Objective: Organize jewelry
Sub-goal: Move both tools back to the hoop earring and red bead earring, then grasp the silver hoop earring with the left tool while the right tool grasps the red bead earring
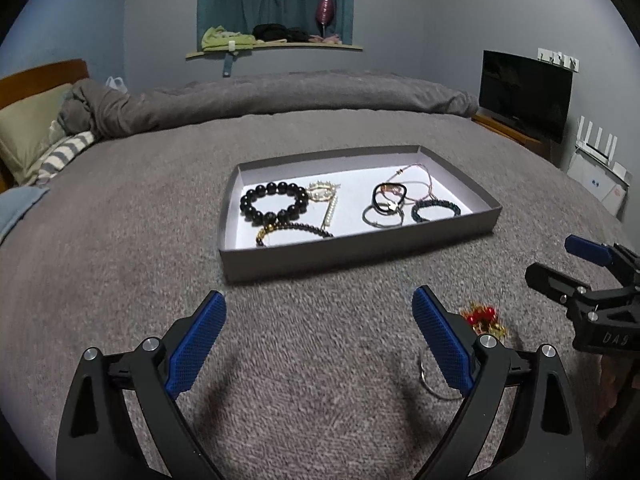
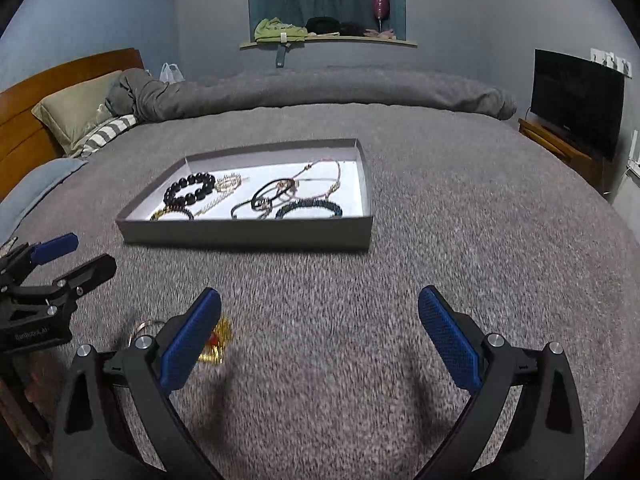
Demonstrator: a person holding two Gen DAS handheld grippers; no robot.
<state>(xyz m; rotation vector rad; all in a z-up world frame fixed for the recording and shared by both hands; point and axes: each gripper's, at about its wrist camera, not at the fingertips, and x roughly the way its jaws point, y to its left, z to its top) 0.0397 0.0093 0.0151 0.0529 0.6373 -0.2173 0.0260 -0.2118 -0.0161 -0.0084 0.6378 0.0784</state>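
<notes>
Both grippers, left gripper point(image 1: 318, 332) and right gripper point(image 2: 320, 334), hover with fingers wide apart, empty, over the grey bed point(image 1: 120, 280). Between them lie a red-gold trinket point(image 1: 482, 318) and silver ring point(image 1: 430, 380); beyond, bracelets fill the tray point(image 1: 352, 254).

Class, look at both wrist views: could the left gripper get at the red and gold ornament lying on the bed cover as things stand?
Probably yes. The left gripper is open and empty, and the red and gold ornament lies uncovered on the bed cover, just right of its right finger. A thin metal ring lies close by; the right gripper is apart.
</notes>
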